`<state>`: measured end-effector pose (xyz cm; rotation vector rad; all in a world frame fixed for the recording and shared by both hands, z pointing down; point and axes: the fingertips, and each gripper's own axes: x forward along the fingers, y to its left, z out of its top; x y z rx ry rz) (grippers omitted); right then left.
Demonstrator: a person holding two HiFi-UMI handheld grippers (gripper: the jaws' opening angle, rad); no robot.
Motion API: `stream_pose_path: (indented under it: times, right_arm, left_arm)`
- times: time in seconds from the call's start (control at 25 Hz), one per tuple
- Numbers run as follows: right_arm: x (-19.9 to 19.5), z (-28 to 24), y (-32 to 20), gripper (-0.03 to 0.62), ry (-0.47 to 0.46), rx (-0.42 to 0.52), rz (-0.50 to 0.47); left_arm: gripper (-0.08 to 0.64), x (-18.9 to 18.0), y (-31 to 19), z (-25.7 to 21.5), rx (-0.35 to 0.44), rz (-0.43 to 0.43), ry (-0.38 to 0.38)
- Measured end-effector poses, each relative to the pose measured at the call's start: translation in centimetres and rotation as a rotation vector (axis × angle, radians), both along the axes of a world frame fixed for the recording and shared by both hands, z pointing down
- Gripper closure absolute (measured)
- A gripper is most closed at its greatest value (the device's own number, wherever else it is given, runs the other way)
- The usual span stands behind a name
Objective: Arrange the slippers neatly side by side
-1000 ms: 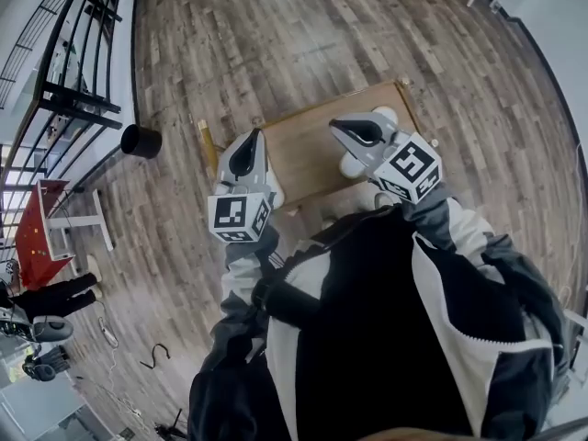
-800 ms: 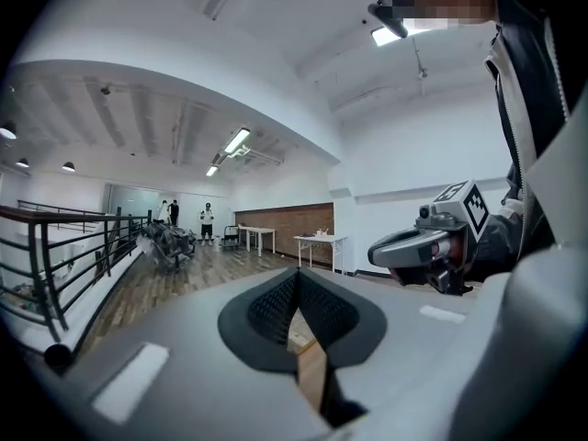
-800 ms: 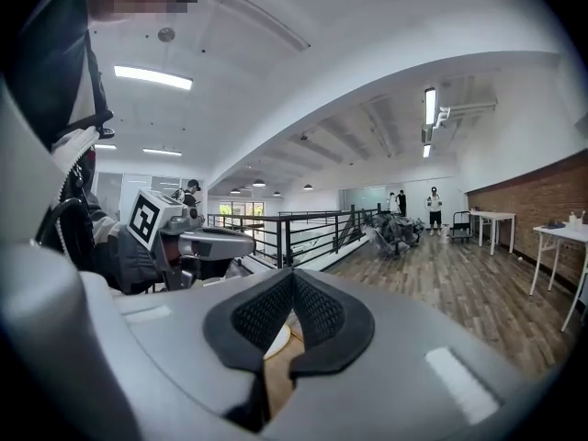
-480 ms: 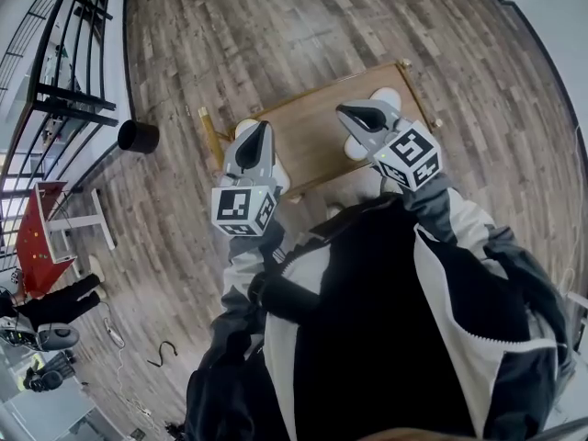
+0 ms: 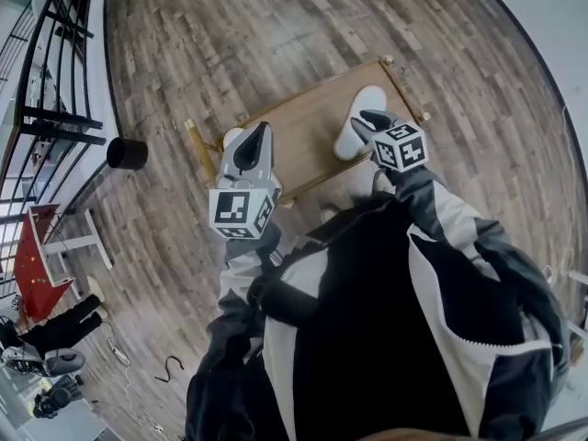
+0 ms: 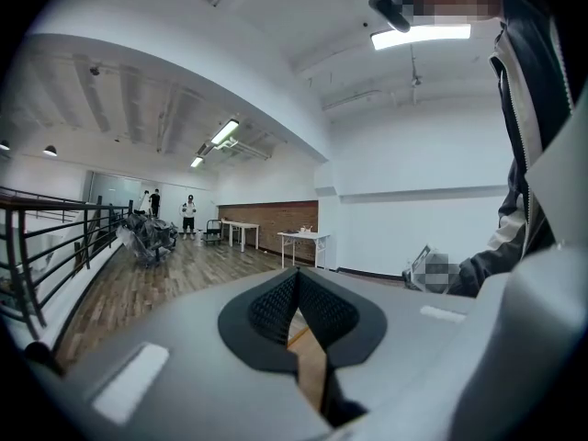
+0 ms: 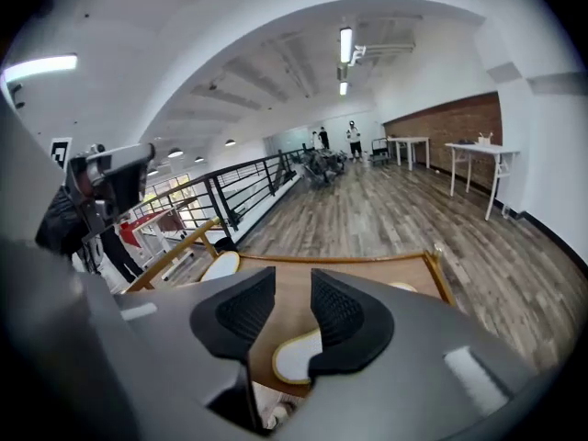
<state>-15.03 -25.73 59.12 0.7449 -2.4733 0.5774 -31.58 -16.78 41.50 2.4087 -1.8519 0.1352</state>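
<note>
The right tool (image 5: pixel 370 119) (image 7: pixel 292 306) hangs over the right end of the low wooden table (image 5: pixel 303 131). Its jaws are opening and stand partly apart, the pads pressing on nothing. A white slipper (image 5: pixel 352 134) (image 7: pixel 296 358) with a yellow rim lies flat on the table directly under the gap. The left tool (image 5: pixel 250 150) (image 6: pixel 296 297) hovers above the table's left end with its jaws closed together and nothing between them. A second white slipper (image 5: pixel 231 137) (image 7: pixel 219 266) rests near the far left corner, well apart from the first.
</note>
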Motion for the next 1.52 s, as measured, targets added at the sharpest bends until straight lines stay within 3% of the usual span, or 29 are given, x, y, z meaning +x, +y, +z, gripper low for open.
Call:
stream_pose_path:
  times: [0.28, 0.4, 0.72, 1.08, 1.16, 1.28, 1.52]
  right_arm:
    - [4.4, 9.4, -2.7, 0.389, 0.158, -0.206, 0.171]
    - [5.3, 12.0, -3.6, 0.366, 0.151, -0.334, 0.255]
    - [5.5, 15.9, -5.9, 0.351, 0.125, -0.504, 0.365]
    - [5.1, 18.0, -7.1, 0.359, 0.165, -0.553, 0.391]
    - [5.1, 18.3, -6.9, 0.392, 0.188, -0.541, 0.374]
    - [5.0, 18.2, -6.6, 0.532, 0.199, -0.531, 0.357]
    - [4.7, 17.4, -6.3, 0.558, 0.176, -0.511, 0.353]
  left_arm:
    - [0.543, 0.3, 0.1, 0.4, -0.013, 0.003, 0.01]
    - [0.543, 0.0, 0.1, 0.7, -0.026, -0.013, 0.038]
    - [0.543, -1.4, 1.5, 2.0, -0.066, -0.076, 0.049]
    - [0.543, -2.7, 2.4, 2.5, -0.093, -0.132, 0.042]
    - [0.543, -2.6, 2.4, 2.7, -0.097, -0.131, 0.035]
    - [0.543, -2.5, 2.4, 2.7, -0.099, -0.127, 0.027]
    - [0.543, -2.3, 2.0, 3.0, -0.111, -0.114, 0.032]
